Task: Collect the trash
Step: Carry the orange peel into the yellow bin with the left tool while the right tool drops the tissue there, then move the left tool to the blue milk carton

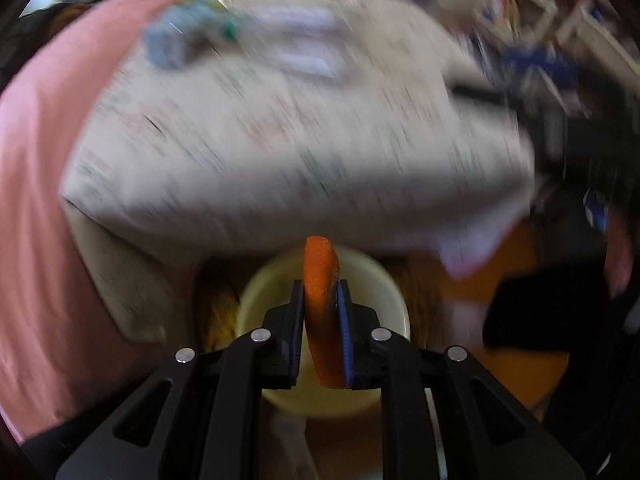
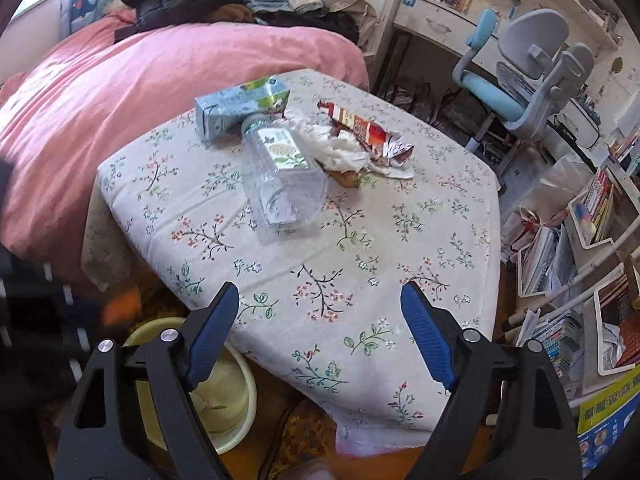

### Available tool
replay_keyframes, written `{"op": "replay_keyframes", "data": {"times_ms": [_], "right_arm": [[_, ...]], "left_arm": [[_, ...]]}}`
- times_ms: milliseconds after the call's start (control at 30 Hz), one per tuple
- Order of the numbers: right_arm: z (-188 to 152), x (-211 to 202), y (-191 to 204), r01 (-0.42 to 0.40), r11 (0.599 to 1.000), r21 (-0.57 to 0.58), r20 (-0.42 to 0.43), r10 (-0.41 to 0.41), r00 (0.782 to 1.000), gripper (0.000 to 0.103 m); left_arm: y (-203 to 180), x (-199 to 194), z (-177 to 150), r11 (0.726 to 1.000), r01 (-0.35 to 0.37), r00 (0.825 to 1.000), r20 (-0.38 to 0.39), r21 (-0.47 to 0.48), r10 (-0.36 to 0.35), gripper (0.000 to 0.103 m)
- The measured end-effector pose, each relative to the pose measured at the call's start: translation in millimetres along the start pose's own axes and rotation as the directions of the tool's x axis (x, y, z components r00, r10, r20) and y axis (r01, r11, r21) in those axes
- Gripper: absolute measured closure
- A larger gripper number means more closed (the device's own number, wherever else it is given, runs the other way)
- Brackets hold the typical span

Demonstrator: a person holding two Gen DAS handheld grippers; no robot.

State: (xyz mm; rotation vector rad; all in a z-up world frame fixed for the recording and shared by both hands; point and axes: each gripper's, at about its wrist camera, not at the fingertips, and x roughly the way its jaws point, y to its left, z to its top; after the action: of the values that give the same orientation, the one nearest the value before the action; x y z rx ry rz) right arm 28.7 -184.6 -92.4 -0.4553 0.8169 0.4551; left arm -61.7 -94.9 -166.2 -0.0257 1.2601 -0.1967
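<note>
My left gripper (image 1: 320, 286) is shut on a curved orange scrap (image 1: 320, 264), which hangs over a pale yellow basin (image 1: 256, 304) on the floor. This view is motion-blurred, and the floral-clothed table (image 1: 280, 140) fills its upper half. My right gripper (image 2: 319, 290) stands open and empty above the near part of the table (image 2: 400, 240). Farther back on the cloth lie a blue-green drink carton (image 2: 236, 106), a clear plastic bottle (image 2: 280, 184) on its side, crumpled white tissue (image 2: 340, 148), a red torn wrapper (image 2: 364, 128) and a brown scrap (image 2: 346, 178). The basin (image 2: 250, 392) sits below the table's near left corner.
A pink-covered bed (image 2: 140, 92) with piled clothes runs behind and left of the table. A blue-grey desk chair (image 2: 532, 80) and a white desk stand at the back right. Racks of books (image 2: 592, 216) crowd the right side. The floor is orange-brown wood.
</note>
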Motion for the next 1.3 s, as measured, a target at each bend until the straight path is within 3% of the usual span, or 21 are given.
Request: {"op": "replay_keyframes", "data": {"times_ms": [33,100,233,333,433,500,667,767,933,1300], "right_arm": [[1.0,-0.8,-1.8,0.000,1.000,0.007,0.003,0.000,1.000,0.022],[1.9,-0.6,-2.5,-0.003,1.000,0.019,0.006,0.003,1.000,0.022],[4.3,-2.3,-0.5,-0.002,1.000,0.026,0.022,0.002,1.000,0.022],[5.6,-4.5,-6.1,-0.019,0.998,0.056,0.042,0.017,0.999,0.021],[7.0,-4.4,-16.0,-0.077,0.989,0.124,0.070,0.069,0.995,0.021],[8.8,-2.5,-20.0,-0.126,0.978,0.168,0.094,0.112,0.989,0.021],[15.3,4.0,-14.2,-0.161,0.965,0.205,0.129,0.136,0.982,0.021],[21.3,6.0,-12.6,-0.164,0.961,0.223,0.142,0.134,0.981,0.021],[34.2,10.4,-16.8,-0.147,0.955,0.259,0.131,0.116,0.985,0.021],[31.8,22.3,-44.6,-0.108,0.924,0.368,0.051,0.096,0.994,0.021]], "left_arm": [[-6.8,5.7,-4.5,0.999,-0.013,0.999,-0.038,0.030,0.014,0.067],[-13.3,4.9,-8.0,0.997,-0.051,0.998,-0.027,0.063,0.053,0.044],[-7.7,-6.5,-4.1,0.996,-0.080,0.996,0.039,0.035,0.079,0.043],[9.7,-26.2,7.5,0.990,-0.131,0.978,0.154,-0.058,0.139,0.040],[32.2,-58.7,23.2,0.961,-0.182,0.918,0.315,-0.206,0.242,0.030],[48.5,-77.8,38.8,0.933,-0.203,0.863,0.396,-0.299,0.315,0.028],[72.5,-99.7,89.1,0.911,-0.204,0.802,0.472,-0.360,0.366,0.027],[82.2,-101.9,107.1,0.904,-0.227,0.781,0.487,-0.361,0.391,0.026],[92.9,-97.2,120.5,0.896,-0.276,0.773,0.474,-0.348,0.422,0.023],[121.0,-101.7,130.6,0.903,-0.197,0.817,0.446,-0.381,0.366,0.021]]}}
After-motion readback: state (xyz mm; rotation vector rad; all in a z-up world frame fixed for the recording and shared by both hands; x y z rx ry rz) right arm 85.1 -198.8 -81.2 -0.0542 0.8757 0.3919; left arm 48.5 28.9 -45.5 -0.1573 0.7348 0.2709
